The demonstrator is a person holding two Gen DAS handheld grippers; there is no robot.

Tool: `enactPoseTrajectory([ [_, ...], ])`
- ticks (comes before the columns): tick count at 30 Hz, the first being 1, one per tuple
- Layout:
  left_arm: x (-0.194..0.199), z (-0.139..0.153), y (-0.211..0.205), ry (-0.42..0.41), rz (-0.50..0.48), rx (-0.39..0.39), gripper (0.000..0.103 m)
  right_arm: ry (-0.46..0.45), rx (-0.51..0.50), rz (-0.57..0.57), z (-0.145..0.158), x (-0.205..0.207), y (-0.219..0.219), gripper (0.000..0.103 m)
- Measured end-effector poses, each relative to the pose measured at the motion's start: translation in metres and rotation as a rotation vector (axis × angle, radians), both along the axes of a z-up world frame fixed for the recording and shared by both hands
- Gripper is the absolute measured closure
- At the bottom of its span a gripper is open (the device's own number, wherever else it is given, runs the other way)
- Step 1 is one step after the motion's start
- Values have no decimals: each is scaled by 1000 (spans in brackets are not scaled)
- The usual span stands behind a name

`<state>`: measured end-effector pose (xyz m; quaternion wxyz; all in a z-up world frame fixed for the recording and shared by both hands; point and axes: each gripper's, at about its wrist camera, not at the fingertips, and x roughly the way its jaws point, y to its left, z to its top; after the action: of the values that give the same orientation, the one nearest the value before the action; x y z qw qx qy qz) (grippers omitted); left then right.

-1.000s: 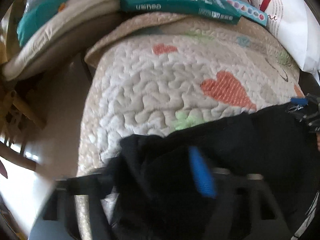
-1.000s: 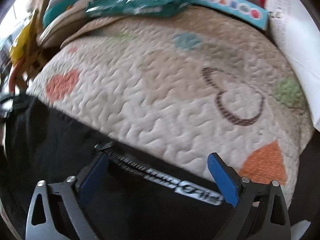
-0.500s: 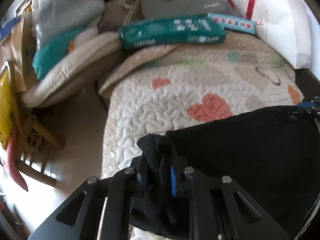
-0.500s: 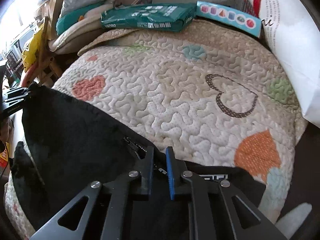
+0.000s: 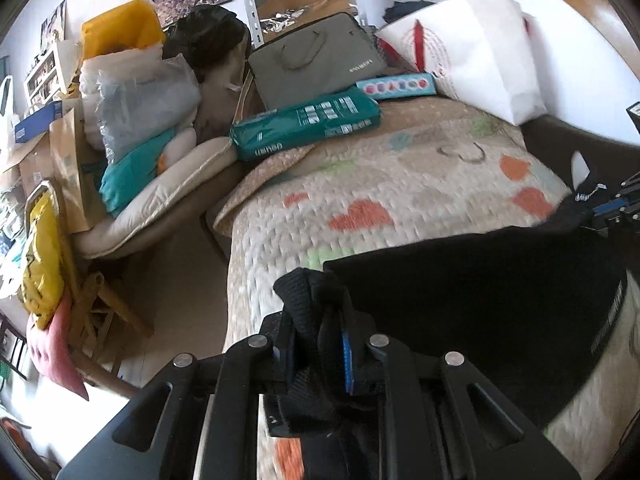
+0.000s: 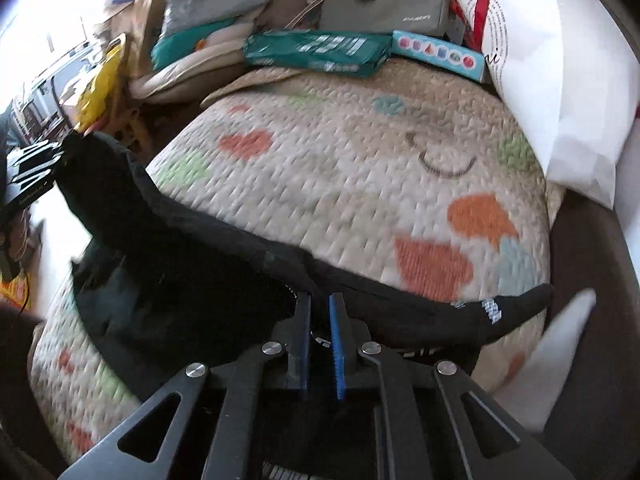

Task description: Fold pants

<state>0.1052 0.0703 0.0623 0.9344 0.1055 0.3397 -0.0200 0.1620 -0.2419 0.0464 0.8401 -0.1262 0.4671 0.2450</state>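
Black pants (image 5: 480,280) hang stretched between my two grippers above a quilted bed cover with coloured hearts (image 5: 400,192). My left gripper (image 5: 318,344) is shut on a bunched corner of the pants. My right gripper (image 6: 320,332) is shut on the other edge of the pants (image 6: 180,248), near white lettering. The right gripper shows at the right edge of the left wrist view (image 5: 616,204). The left gripper shows at the left edge of the right wrist view (image 6: 32,176).
At the bed's far end lie a green packet (image 5: 308,124), a blue box (image 5: 396,86), a grey laptop bag (image 5: 316,60) and a white paper bag (image 5: 464,56). Cushions and bags are piled at the left (image 5: 132,120), beside a wooden chair (image 5: 100,320).
Both grippers closed on the pants about one second ago. Since then both have risen and drawn back, lifting the pants off the cover and stretching them.
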Motion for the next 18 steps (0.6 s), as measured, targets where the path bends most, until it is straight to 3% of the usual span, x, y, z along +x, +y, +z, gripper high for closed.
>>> enactPoseTrajectory([
  [3,-37,-26,-10,16,-11,87,79,59,-39,23,-15,-36,-1,94],
  [9,-87,-80,-30,66,-32,314,51,196,-203,85,-64,-88,4,94],
  [11,-96,-83,-26,72,-31,309,49,215,-231,84,-72,-96,3,94],
  [14,-105,-73,-10,81,-6,208,42,196,-225,61,-69,-103,-1,91],
  [15,-107,-69,-5,78,3,175,42,174,-224,48,-64,-103,-2,83],
  [18,-106,-47,15,53,47,23,39,100,-201,27,-46,-104,2,28],
])
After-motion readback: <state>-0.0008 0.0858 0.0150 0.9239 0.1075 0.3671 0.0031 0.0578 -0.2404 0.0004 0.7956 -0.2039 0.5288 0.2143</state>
